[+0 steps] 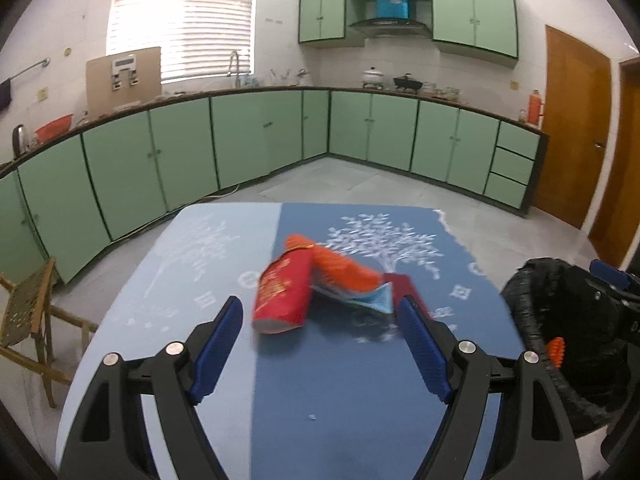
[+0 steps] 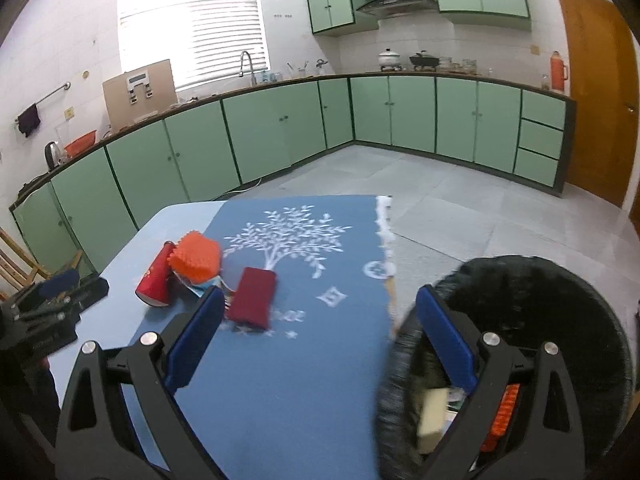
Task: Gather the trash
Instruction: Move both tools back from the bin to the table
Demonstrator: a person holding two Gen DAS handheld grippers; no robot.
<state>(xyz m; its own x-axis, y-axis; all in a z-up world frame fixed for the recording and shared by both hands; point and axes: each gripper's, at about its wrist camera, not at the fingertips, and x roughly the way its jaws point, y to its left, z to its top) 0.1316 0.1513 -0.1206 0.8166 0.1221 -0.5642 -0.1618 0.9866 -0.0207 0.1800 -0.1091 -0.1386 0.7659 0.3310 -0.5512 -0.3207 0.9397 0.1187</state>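
Note:
A small pile of trash lies on the blue tablecloth (image 1: 320, 392): a red paper cup (image 1: 282, 296) on its side, an orange knobbly piece (image 1: 344, 270), a blue-white wrapper (image 1: 374, 300) and a dark red pouch (image 2: 254, 298). My left gripper (image 1: 319, 306) is open just short of the cup, holding nothing. My right gripper (image 2: 320, 296) is also open and empty, its left finger near the pouch and its right finger over the rim of the black-lined bin (image 2: 560, 276). Inside the bin lie a beige item (image 2: 432, 412) and an orange item (image 2: 500, 416).
The bin (image 1: 520, 304) stands off the table's right edge. A wooden chair (image 1: 28, 320) stands left of the table. Green cabinets (image 1: 248, 140) line the far walls, with tiled floor (image 2: 460, 208) between, and a wooden door (image 1: 572, 128) at the right.

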